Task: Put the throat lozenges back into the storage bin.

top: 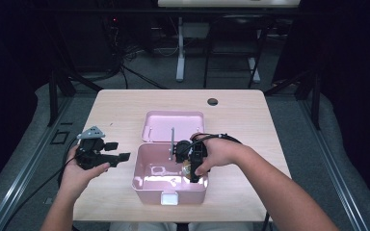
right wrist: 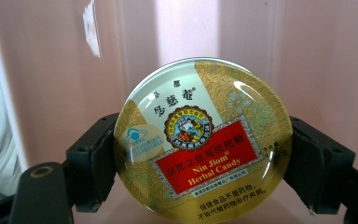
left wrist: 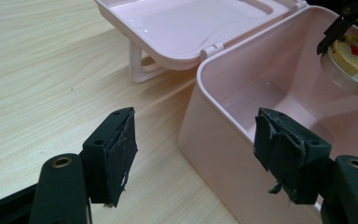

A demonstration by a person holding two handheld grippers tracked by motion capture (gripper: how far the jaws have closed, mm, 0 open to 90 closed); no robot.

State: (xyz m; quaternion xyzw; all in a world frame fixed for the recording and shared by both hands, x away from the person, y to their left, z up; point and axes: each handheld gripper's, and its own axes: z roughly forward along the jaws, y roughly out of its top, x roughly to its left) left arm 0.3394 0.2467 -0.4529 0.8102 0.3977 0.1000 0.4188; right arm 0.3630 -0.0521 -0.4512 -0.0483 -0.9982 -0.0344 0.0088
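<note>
High view: candy tin going into the pink box

Left tongs [top: 124, 157] wait released beside the pink box [top: 139, 180], which sits on the bench [top: 241, 115] with its lid [top: 173, 126] thrown back; right tongs [top: 192, 168] reach into the box, clenched on the round candy tin [right wrist: 203, 140] by its rim, low inside near the wall. The tin looks light, stiff and glossy, likely slippery, so opposite edges are the place to grip.
</note>
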